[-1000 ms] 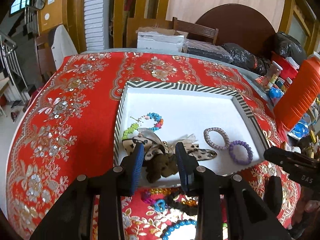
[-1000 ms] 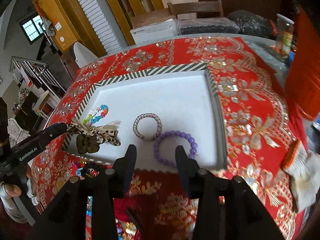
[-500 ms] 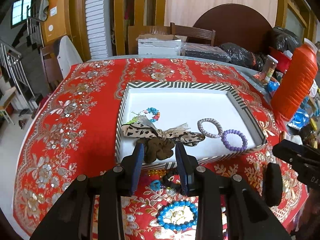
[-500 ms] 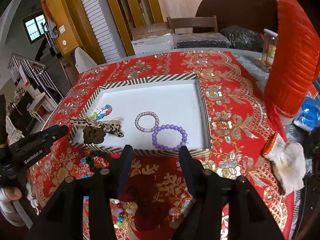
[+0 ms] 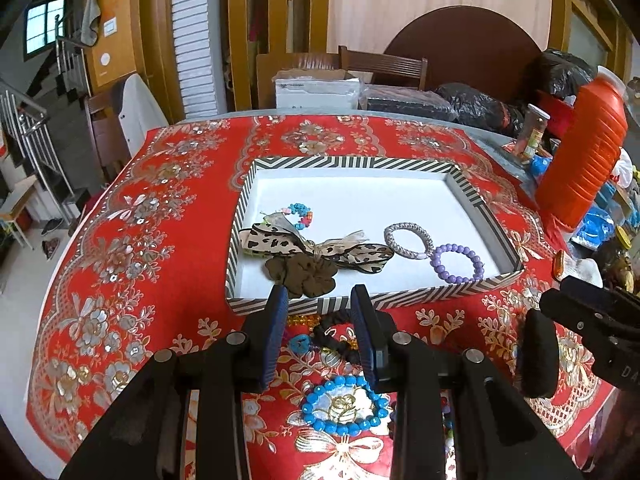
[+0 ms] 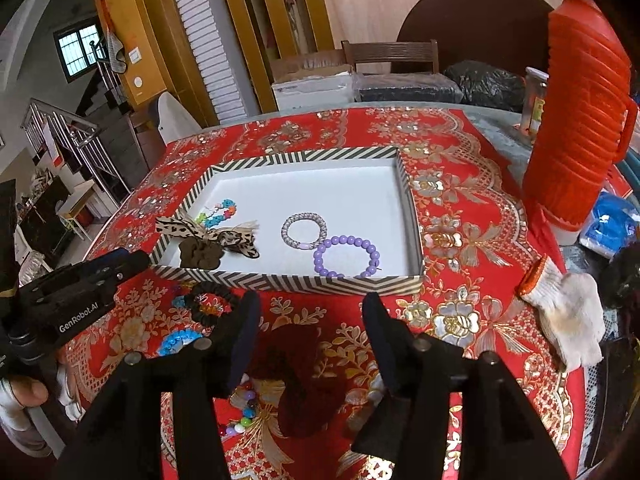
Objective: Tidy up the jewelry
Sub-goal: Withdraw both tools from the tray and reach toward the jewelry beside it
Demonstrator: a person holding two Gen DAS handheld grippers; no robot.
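Note:
A striped tray (image 5: 376, 164) (image 6: 304, 156) on the red tablecloth holds a leopard bow scrunchie (image 5: 304, 252) (image 6: 208, 240), a coloured bead bracelet (image 5: 300, 214), a silver bracelet (image 5: 408, 236) (image 6: 304, 230) and a purple bead bracelet (image 5: 456, 262) (image 6: 346, 256). In front of the tray lie a black scrunchie (image 5: 336, 336) (image 6: 212, 304), a blue bead bracelet (image 5: 344, 404) and a dark red scrunchie (image 6: 296, 372). My left gripper (image 5: 320, 336) is open and empty above the black scrunchie. My right gripper (image 6: 310, 336) is open and empty above the dark red scrunchie.
An orange thermos (image 6: 580, 120) (image 5: 580, 152) stands right of the tray. A white work glove (image 6: 568, 312) lies at the right. Loose coloured beads (image 6: 240, 420) lie near the front edge. A chair (image 5: 384, 64) and boxes stand behind the table.
My left gripper let go of the leopard bow scrunchie in the tray and pulled back toward me. My right gripper also drew back and opened wider.

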